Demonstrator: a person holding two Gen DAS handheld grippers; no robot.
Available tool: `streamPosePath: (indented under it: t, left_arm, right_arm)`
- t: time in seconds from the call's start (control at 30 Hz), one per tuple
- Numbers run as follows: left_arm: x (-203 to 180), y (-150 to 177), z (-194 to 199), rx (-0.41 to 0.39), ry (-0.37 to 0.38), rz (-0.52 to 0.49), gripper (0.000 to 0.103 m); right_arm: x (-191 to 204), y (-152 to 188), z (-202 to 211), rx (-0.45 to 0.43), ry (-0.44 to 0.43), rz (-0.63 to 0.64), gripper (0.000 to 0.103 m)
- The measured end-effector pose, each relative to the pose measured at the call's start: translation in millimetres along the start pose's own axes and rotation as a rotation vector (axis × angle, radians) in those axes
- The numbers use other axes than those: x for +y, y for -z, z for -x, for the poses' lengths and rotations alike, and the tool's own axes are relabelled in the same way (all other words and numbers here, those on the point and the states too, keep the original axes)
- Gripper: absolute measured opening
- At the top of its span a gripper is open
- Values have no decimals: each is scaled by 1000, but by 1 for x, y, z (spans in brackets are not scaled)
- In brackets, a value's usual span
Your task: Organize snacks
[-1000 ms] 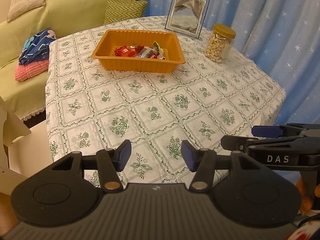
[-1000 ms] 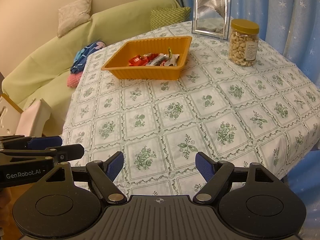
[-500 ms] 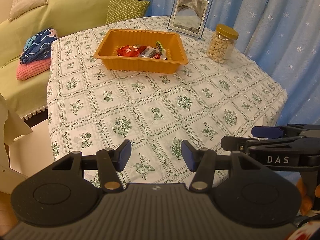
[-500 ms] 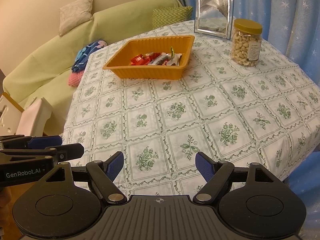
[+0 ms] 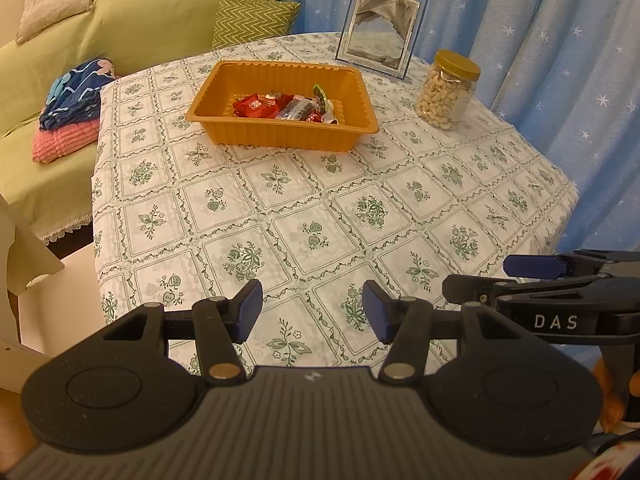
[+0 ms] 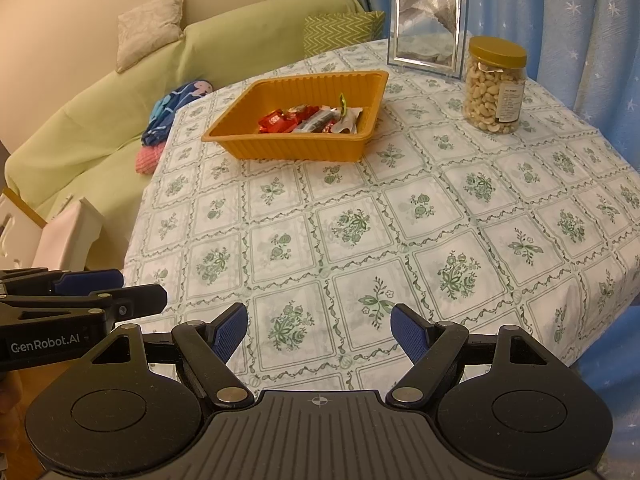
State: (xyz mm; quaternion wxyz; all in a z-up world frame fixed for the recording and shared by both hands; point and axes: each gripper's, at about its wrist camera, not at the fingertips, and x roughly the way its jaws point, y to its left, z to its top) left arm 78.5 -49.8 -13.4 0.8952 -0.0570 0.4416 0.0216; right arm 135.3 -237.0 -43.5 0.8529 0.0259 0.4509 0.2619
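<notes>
Item: orange tray (image 5: 280, 136) of snacks (image 5: 286, 107), far ahead of your two spread, empty hand-held grippers; left hand-held gripper (image 5: 312, 312), right hand-held gripper (image 6: 318, 332) about equally distant.

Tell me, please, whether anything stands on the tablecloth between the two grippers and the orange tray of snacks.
Nothing visible does. Only bare patterned tablecloth lies between the open left gripper or right gripper and the orange tray. The nut jar and picture frame stand off to the tray's right, clear of the path.
</notes>
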Motion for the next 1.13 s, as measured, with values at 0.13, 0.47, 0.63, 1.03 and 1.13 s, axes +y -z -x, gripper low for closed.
streamPosePath:
  t: [0.13, 0.47, 0.63, 1.03, 1.13]
  left_arm:
    - [0, -6, -4, 2, 1, -4, 53]
    - [-1, -11, -8, 2, 1, -6, 53]
    - [-2, -13, -10, 2, 0, -6, 53]
    - [1, -25, -23, -9, -10, -5, 53]
    - [3, -27, -27, -7, -11, -5, 56]
  right_arm:
    - [-2, -4, -4, 1, 1, -6, 78]
    - [-7, -9, -7, 3, -1, -9, 78]
    - [-8, -10, -8, 4, -1, -10, 78]
    - [-13, -22, -22, 17, -8, -15, 78]
    - [-14, -25, -26, 22, -9, -17, 78]
